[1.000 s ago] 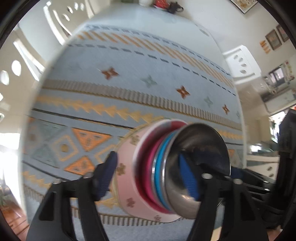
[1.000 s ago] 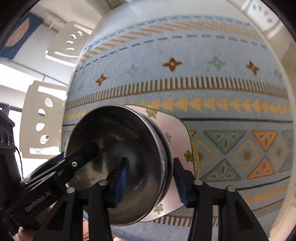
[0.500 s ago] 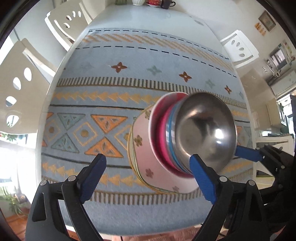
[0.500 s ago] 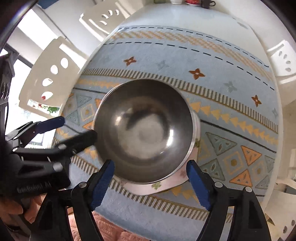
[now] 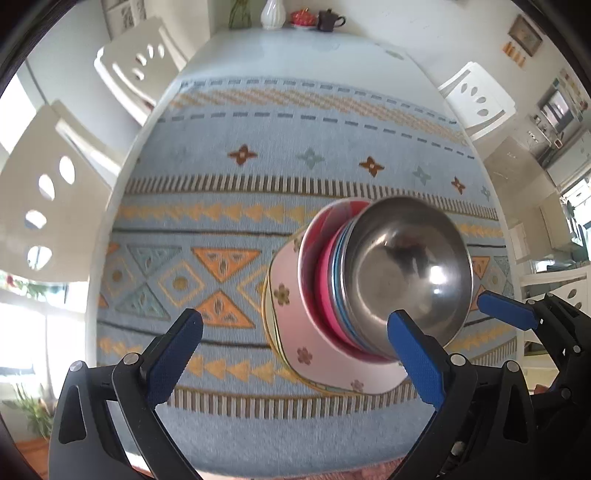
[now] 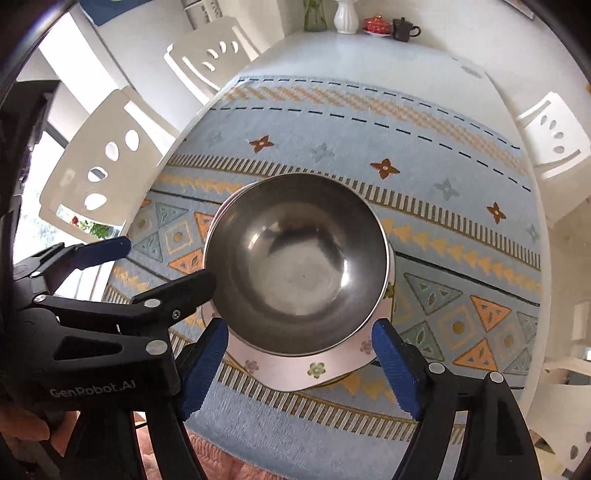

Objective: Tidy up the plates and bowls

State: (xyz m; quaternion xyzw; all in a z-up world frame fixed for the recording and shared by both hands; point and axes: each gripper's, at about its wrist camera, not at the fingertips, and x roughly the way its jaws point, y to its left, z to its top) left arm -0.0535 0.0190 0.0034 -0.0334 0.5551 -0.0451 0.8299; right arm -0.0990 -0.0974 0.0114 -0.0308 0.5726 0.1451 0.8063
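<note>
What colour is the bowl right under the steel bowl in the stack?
Blue: a thin blue bowl edge under the steel bowl, clearest in the left wrist view.

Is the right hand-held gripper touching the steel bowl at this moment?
Apart. In the right wrist view, the right hand-held gripper stands open, its blue pads clear of the steel bowl rim on both sides.

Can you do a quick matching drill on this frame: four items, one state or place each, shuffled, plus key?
Items
1. steel bowl
2. pink floral plate
3. left claw
4. dark teapot

States or places
A. bottom of the stack, on the tablecloth
B. far end of the table, beside the white vase
C. top of the stack, empty
D. open, its jaws just widened, gripping nothing

Pairs: 1-C, 2-A, 3-D, 4-B
</note>
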